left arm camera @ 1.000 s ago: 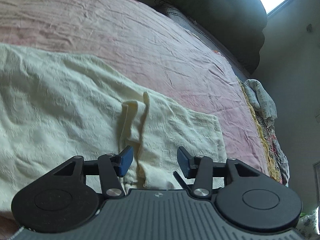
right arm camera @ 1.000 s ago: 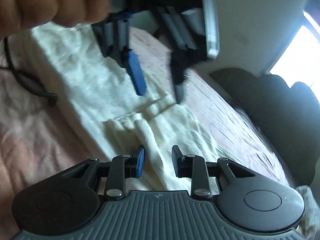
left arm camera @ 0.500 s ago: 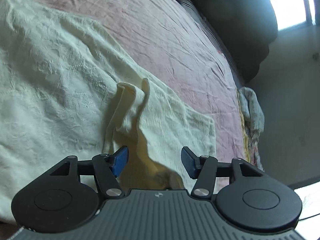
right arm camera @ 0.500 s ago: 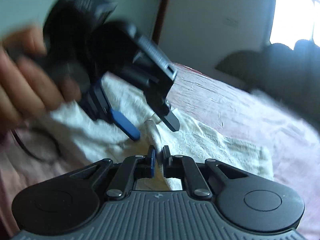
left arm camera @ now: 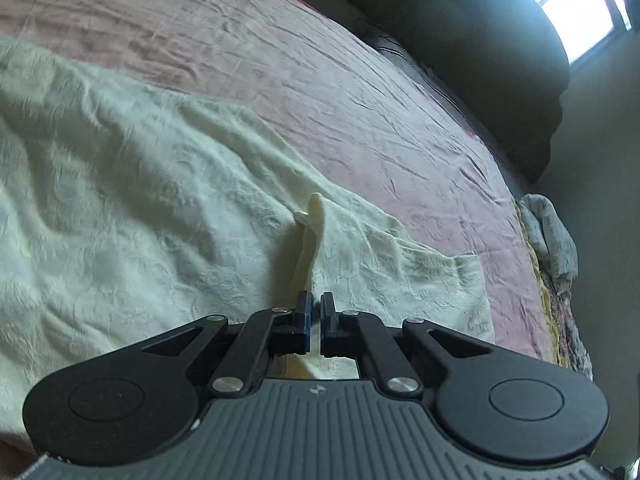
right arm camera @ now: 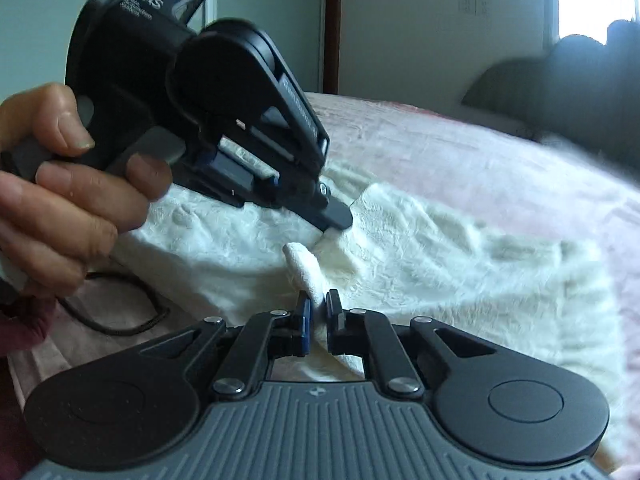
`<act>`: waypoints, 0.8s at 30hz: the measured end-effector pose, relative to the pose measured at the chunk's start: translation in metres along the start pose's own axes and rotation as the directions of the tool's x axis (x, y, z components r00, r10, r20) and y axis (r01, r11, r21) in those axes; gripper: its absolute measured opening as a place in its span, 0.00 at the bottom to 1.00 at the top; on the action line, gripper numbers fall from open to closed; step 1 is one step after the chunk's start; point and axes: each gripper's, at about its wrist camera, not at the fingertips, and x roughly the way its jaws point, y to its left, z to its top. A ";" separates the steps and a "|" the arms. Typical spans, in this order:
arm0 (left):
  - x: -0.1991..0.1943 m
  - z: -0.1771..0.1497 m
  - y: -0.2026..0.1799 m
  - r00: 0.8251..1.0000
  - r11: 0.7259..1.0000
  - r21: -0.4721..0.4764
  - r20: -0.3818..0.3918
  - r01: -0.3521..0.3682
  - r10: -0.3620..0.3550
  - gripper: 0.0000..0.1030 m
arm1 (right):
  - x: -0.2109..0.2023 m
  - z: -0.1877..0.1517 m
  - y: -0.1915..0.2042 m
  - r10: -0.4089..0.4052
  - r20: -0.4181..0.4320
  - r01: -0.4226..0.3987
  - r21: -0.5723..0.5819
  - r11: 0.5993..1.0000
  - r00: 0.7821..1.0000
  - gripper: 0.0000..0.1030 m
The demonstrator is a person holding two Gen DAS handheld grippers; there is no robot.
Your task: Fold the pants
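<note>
Cream textured pants (left arm camera: 140, 208) lie spread on a pink bedspread (left arm camera: 300, 80). My left gripper (left arm camera: 315, 312) is shut on a raised fold of the pants, which stands up as a ridge just ahead of the fingertips. My right gripper (right arm camera: 318, 312) is shut on another pinched fold of the pants (right arm camera: 440, 264). In the right wrist view the left gripper (right arm camera: 336, 216) shows from the side, held by a hand (right arm camera: 60, 184), its fingers closed on the cloth just beyond my right gripper.
A dark headboard (left arm camera: 500, 60) stands at the far end of the bed under a bright window (left arm camera: 580, 4). Bundled cloth (left arm camera: 556, 236) hangs at the bed's right edge. A black cable (right arm camera: 120, 312) lies on the bedspread at left.
My left gripper has closed on the pants fold it straddled. My right gripper closed on its fold half a second ago and stays shut. Both folds are pulled up.
</note>
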 end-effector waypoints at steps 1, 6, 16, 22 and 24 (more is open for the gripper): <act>-0.003 0.000 0.000 1.000 1.000 0.007 0.014 0.003 -0.003 0.03 | 0.001 0.000 -0.003 0.009 0.004 -0.009 0.014 1.000 1.000 0.07; -0.020 0.005 -0.013 0.994 0.997 0.076 0.113 -0.015 0.006 0.20 | 0.004 -0.005 -0.015 0.042 -0.017 -0.041 0.031 0.999 0.999 0.07; 0.044 0.031 -0.007 0.998 0.999 0.019 -0.054 -0.032 0.033 0.12 | 0.007 -0.007 -0.029 0.099 -0.024 -0.094 0.150 0.984 0.995 0.10; 0.021 0.020 -0.015 0.991 0.992 0.092 0.111 -0.089 0.079 0.06 | 0.003 -0.004 -0.010 0.070 0.017 -0.071 0.071 0.995 0.997 0.13; 0.033 0.020 -0.014 0.989 0.985 0.109 0.078 -0.132 0.123 0.05 | 0.015 -0.007 0.001 0.015 -0.025 -0.015 -0.008 1.000 1.000 0.13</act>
